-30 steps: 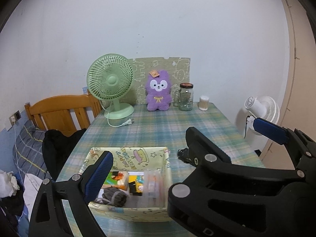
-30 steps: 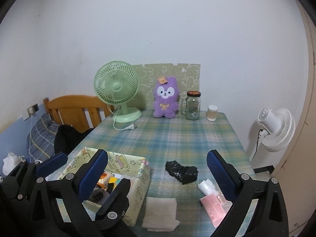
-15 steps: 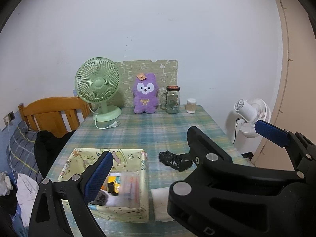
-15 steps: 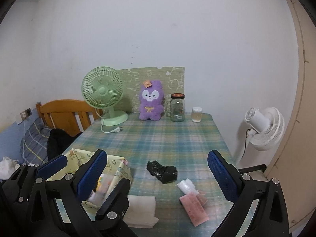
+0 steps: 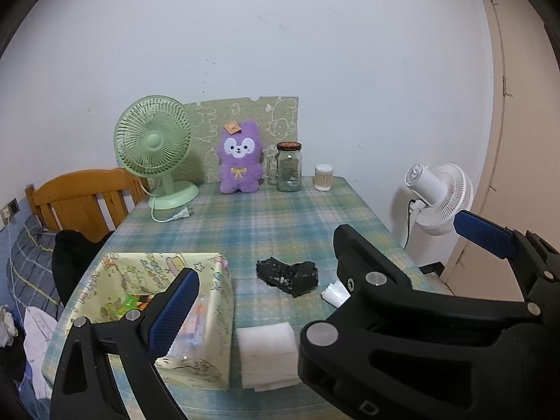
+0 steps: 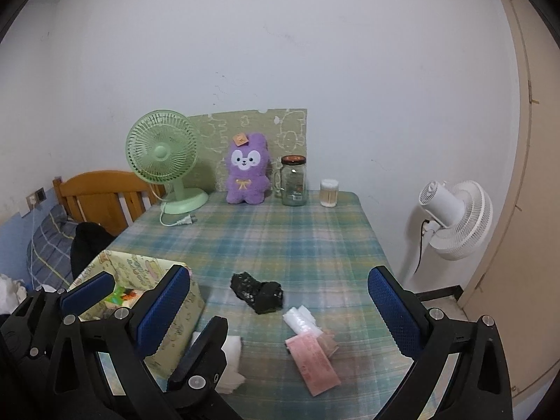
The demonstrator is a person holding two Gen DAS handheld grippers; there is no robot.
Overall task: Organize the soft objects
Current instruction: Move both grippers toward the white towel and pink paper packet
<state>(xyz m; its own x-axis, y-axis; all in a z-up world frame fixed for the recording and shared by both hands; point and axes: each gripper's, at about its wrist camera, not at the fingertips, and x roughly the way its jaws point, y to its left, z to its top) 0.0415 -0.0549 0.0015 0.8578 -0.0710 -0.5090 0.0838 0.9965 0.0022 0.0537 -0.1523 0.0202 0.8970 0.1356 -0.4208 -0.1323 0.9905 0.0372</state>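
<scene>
A black crumpled soft item (image 5: 287, 275) lies mid-table, also in the right wrist view (image 6: 258, 291). A white folded cloth (image 5: 266, 357) lies by the yellow patterned fabric box (image 5: 217, 318), which holds several small items. A pink pack (image 6: 312, 357) and a clear plastic wrap (image 6: 300, 319) lie to the right. A purple plush toy (image 5: 240, 158) sits at the back. My left gripper (image 5: 325, 255) is open and empty above the near table. My right gripper (image 6: 280, 311) is open and empty, to the right of the left one.
A green desk fan (image 5: 154, 147), a glass jar (image 5: 289, 171) and a cotton-swab tub (image 5: 322, 177) stand along the back wall. A white floor fan (image 5: 441, 199) stands right of the table. A wooden chair (image 5: 84, 199) with dark clothing is on the left.
Both grippers have drawn back and shifted right; the box now sits lower left and the black item, cloth and pink pack have come more into view. Both stay open.
</scene>
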